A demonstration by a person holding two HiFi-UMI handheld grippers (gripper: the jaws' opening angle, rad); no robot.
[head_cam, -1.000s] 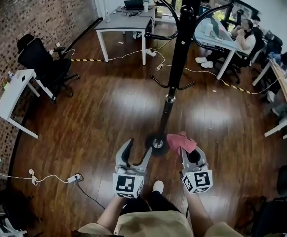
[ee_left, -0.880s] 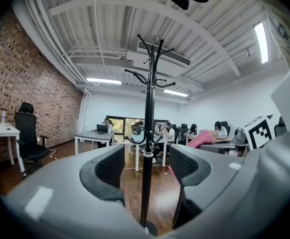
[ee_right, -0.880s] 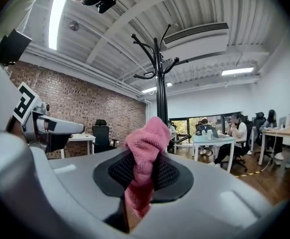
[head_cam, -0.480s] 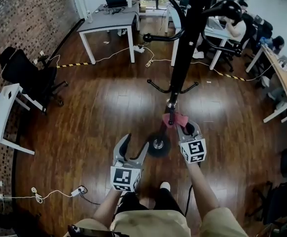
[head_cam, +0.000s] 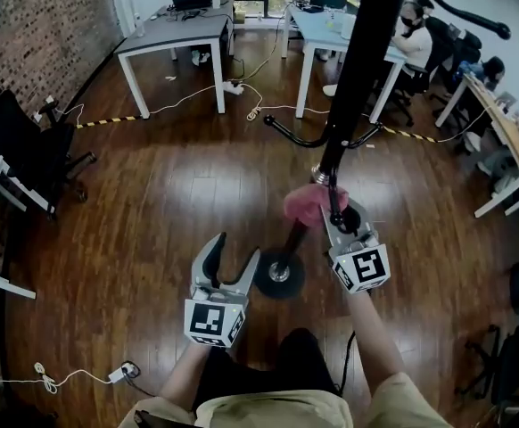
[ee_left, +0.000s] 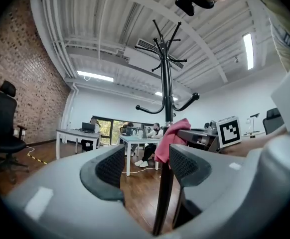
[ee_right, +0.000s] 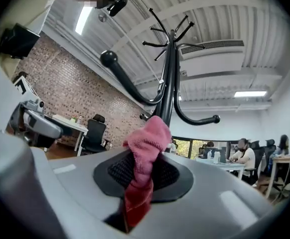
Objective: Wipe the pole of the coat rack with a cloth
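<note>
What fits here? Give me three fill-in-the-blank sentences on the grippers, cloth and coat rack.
The right gripper is shut on a ____ cloth.
The left gripper has its jaws ____, holding nothing.
The cloth lies against the black ____ of the coat rack.
Missing words: pink; open; pole.

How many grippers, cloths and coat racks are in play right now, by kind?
Grippers: 2, the left gripper with fingers apart, the right gripper shut on the cloth
Cloths: 1, the pink cloth, up against the pole
Coat racks: 1, the black coat rack
Total: 4
</note>
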